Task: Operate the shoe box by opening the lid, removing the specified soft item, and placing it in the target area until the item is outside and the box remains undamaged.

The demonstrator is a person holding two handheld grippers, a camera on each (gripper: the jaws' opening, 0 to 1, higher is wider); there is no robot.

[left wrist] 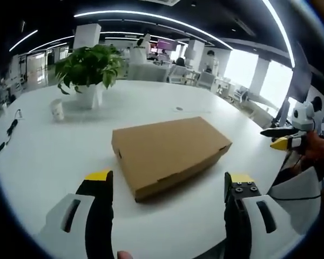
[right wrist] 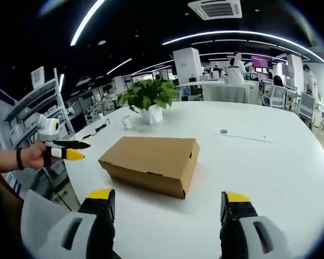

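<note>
A shut brown cardboard shoe box [left wrist: 170, 154] lies on the white table [left wrist: 43, 156], its lid down. In the left gripper view my left gripper [left wrist: 169, 178] stands open just short of the box's near side, one jaw on each side of it. The right gripper [left wrist: 283, 140], held by a hand, hovers off the table's right edge. In the right gripper view the box [right wrist: 151, 159] lies ahead and slightly left of my open right gripper [right wrist: 169, 197], with nothing between the jaws. The left gripper [right wrist: 67, 150] shows at the left, beyond the table edge.
A potted green plant [left wrist: 89, 70] [right wrist: 148, 100] and a small white cup [left wrist: 57, 109] [right wrist: 127, 122] stand behind the box. A black cable [left wrist: 8, 132] lies near the table's edge. A round grommet [right wrist: 223, 131] sits in the tabletop. Chairs and people are at the far end.
</note>
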